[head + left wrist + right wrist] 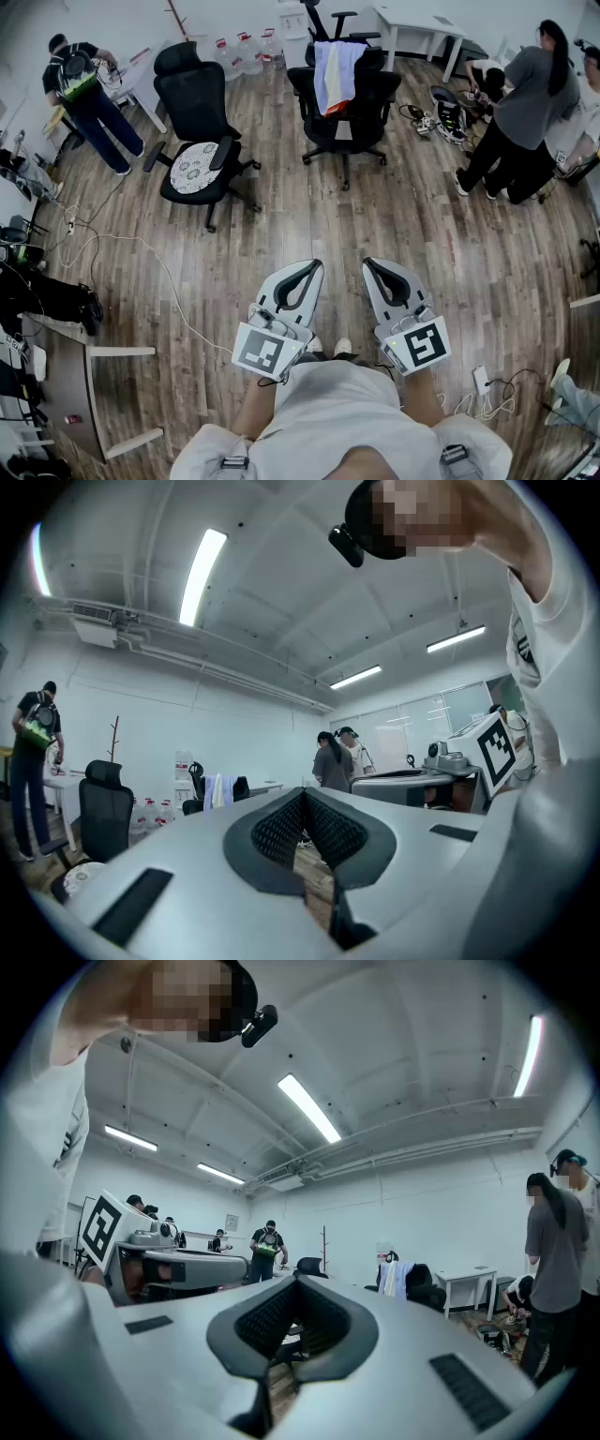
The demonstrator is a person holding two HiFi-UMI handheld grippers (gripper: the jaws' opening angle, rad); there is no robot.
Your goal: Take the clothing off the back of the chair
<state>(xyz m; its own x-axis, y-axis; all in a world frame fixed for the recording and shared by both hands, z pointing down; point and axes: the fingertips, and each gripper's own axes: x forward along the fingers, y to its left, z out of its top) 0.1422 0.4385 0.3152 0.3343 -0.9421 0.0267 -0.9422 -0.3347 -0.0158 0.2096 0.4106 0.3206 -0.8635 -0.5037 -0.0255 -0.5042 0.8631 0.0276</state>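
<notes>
A pale garment (336, 75) with an orange stripe hangs over the back of a black office chair (343, 111) at the far middle of the room. It shows small in the left gripper view as clothing (219, 790) and in the right gripper view as clothing (397, 1279). My left gripper (313, 266) and right gripper (368, 263) are held side by side close to my body, far short of the chair. Both point level toward it, shut, with nothing between the jaws.
A second black chair (195, 141) with a patterned seat cushion stands left of the first. A person (82, 94) works at the far left; another person (520, 117) bends at the far right. Cables (112, 246) trail over the wooden floor. White table legs (103, 394) stand at my left.
</notes>
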